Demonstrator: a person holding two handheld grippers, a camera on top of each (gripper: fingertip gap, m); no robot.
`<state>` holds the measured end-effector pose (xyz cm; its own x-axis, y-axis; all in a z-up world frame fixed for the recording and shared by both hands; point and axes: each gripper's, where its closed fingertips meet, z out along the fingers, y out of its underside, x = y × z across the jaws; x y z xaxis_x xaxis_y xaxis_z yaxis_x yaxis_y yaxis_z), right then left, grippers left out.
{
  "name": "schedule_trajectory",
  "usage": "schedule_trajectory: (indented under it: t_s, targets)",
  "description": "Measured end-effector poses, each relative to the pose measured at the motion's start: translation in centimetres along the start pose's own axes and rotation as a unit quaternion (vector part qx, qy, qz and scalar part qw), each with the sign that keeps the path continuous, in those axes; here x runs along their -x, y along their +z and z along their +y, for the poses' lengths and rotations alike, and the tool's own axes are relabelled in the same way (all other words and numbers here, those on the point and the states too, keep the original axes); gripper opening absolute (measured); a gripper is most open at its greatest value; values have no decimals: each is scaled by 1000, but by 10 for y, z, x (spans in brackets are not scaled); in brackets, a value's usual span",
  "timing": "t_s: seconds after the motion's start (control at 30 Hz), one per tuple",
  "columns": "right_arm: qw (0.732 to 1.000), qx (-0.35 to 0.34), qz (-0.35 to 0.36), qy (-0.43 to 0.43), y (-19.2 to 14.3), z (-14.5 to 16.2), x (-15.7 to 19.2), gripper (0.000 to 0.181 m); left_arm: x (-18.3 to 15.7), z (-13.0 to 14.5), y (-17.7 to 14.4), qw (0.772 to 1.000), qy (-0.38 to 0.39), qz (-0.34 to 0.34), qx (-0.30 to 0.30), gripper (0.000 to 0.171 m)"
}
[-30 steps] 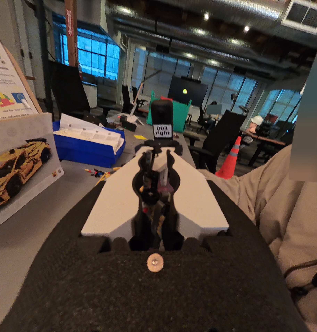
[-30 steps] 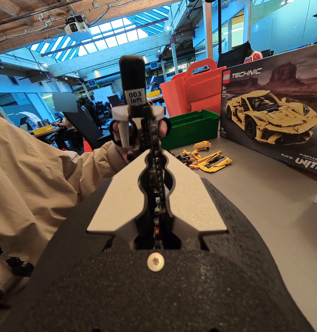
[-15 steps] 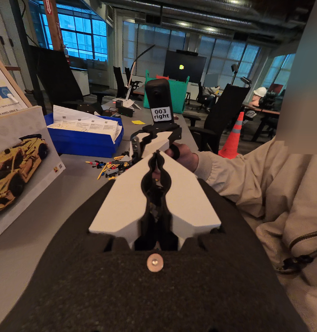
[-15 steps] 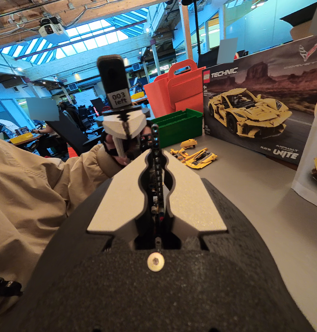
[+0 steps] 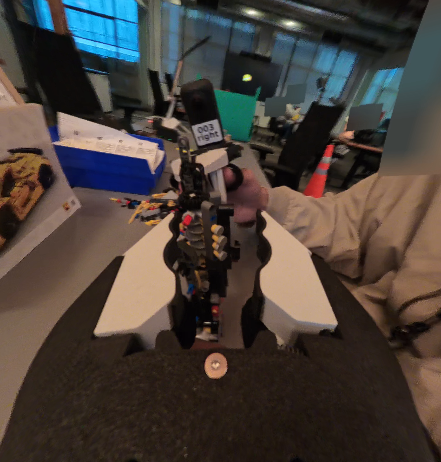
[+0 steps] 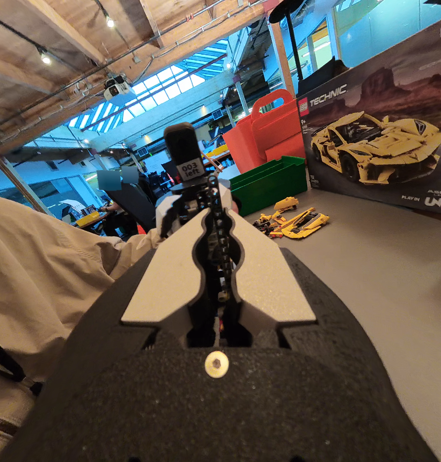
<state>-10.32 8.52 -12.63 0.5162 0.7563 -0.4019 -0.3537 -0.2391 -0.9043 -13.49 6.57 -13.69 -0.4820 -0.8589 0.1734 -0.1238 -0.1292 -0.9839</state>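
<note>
Closest to me in the left wrist view, the left gripper (image 5: 215, 220) has its jaws spread wide. The part-built brick assembly (image 5: 199, 240) runs up the middle of the frame between them, sitting close to the left-hand finger with a clear gap on the other side, so I'd say it's not being pinched from that end. It's a dense black and grey chunk with a worm-gear-looking bit, a row of yellow-tipped pins and little red and blue connectors, so a fair bit is already clicked together. Over in the right wrist view, the right gripper (image 6: 217, 215) has its jaws narrowed right down onto a long black holed beam of that assembly, centre of frame, and that looks like what's carrying it up off the bench (image 6: 364, 275). Just past it is a hand (image 5: 244, 195) on the trigger loop and a beige sleeve (image 5: 339, 225) filling the right of the frame. On the bench behind, left of centre, there's a scatter of small loose pieces (image 5: 149, 207) not joined to anything. In the other view, a handful of yellow body panels (image 6: 299, 222) sit right of centre, partly clipped together but separate from the held chunk. Farther back are a blue bin (image 5: 109, 170) stuffed with white paper bags, a green bin (image 6: 269, 185), an orange-red carry case (image 6: 267, 135) and a big box with a yellow car on it (image 6: 377, 145) at the upper right. An orange cone (image 5: 319, 175) stands way back on the floor.
</note>
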Motion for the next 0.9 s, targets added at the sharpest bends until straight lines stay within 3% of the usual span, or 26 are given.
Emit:
schedule_trajectory:
  t_s: [0.1, 0.3, 0.4, 0.5, 0.57, 0.67, 0.73, 0.9]
  targets:
    - [1000, 7, 11, 8, -1, 3, -6, 6, 6, 3, 10, 1000, 13, -28, 5, 42]
    - [1000, -10, 24, 1, -6, -3, -11, 13, 7, 2, 10, 999, 29, -45, -7, 39]
    - [996, -23, 24, -88, -21, -20, 9, 9, 7, 2, 8, 999, 24, -40, -14, 36]
    - [985, 32, 12, -169, -17, -7, 34, 11, 8, 3, 9, 999, 20, -42, -13, 36]
    - [981, 50, 48, -184, -9, 1, 26, 13, 7, 3, 10, 999, 22, -41, -14, 36]
    - [979, 80, 61, -179, 1, 13, 16, 19, 2, 3, 14, 999, 30, -40, -9, 36]
    - [981, 83, 52, -167, 5, 17, 16, 7, 0, 4, 16, 998, 40, -44, -4, 36]
    - [987, 81, 35, -136, 4, 18, 17, 6, 0, 6, 16, 997, 52, -50, 6, 36]
